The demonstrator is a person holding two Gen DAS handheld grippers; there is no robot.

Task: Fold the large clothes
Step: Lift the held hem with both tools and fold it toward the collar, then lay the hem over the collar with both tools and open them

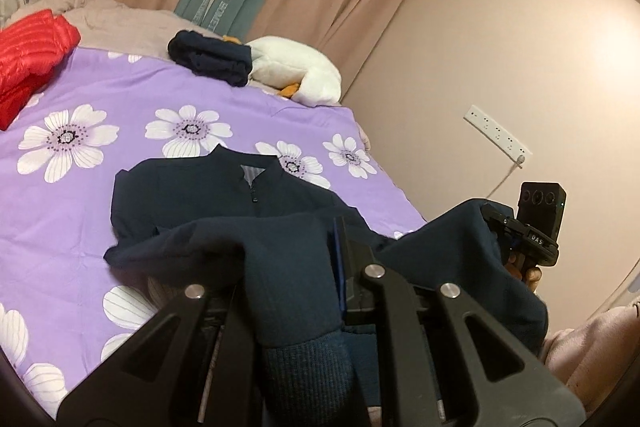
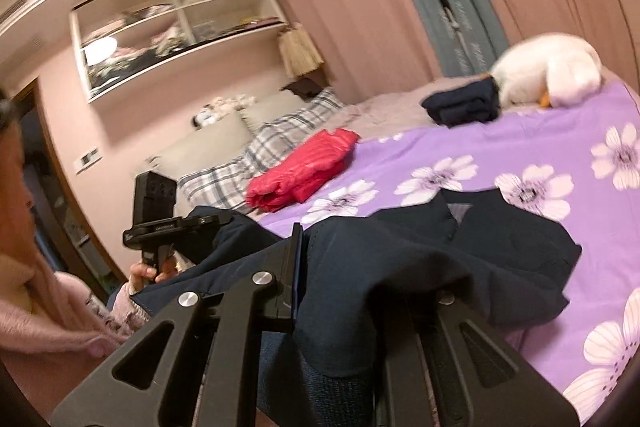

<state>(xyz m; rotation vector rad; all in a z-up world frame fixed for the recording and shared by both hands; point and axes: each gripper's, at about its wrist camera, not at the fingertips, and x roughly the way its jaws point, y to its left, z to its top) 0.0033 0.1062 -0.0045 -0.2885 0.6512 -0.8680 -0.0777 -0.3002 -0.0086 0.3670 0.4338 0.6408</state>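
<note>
two grippers i hold share one navy jacket [image 1: 188, 199]: my left gripper [image 1: 312, 291] is clamped on its ribbed hem, and my right gripper [image 2: 340, 291] pinches the same lifted hem further along. the jacket's collar end lies flat on the purple floral bedsheet [image 1: 100, 87], zip up, while the hem end hangs raised over the near bed edge. behind it lie a red padded garment [image 1: 32, 55] and a folded dark garment [image 1: 212, 57] touching a white plush duck [image 1: 296, 67].
</note>
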